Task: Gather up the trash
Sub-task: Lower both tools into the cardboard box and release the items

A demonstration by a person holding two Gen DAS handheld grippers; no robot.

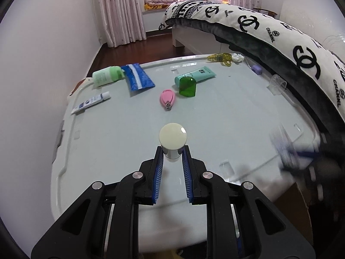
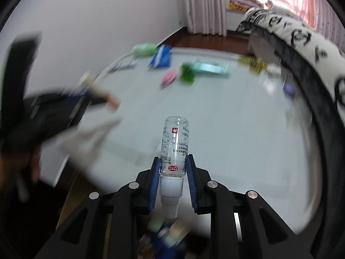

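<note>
In the left wrist view my left gripper (image 1: 172,154) is shut on a small silver cylinder with a round cream ball top (image 1: 172,139), held above the pale table (image 1: 215,129). My right gripper (image 1: 289,151) is a blur at that view's right edge. In the right wrist view my right gripper (image 2: 173,165) is shut on a clear glass spray bottle (image 2: 175,149) with a white cap and red "OTC" print, its cap toward the camera. The left gripper (image 2: 90,90) shows blurred at the left. Below the fingers lies a blurred heap of packaging (image 2: 168,233).
On the table lie a green bottle (image 1: 106,75), a blue packet (image 1: 138,76), a white tube (image 1: 91,103), a pink nail clipper (image 1: 166,98), a green cap (image 1: 187,86), a teal tube (image 1: 198,74), a yellow hair claw (image 1: 222,58) and a clear cup (image 1: 278,84). A quilted bed (image 1: 280,28) borders the right side.
</note>
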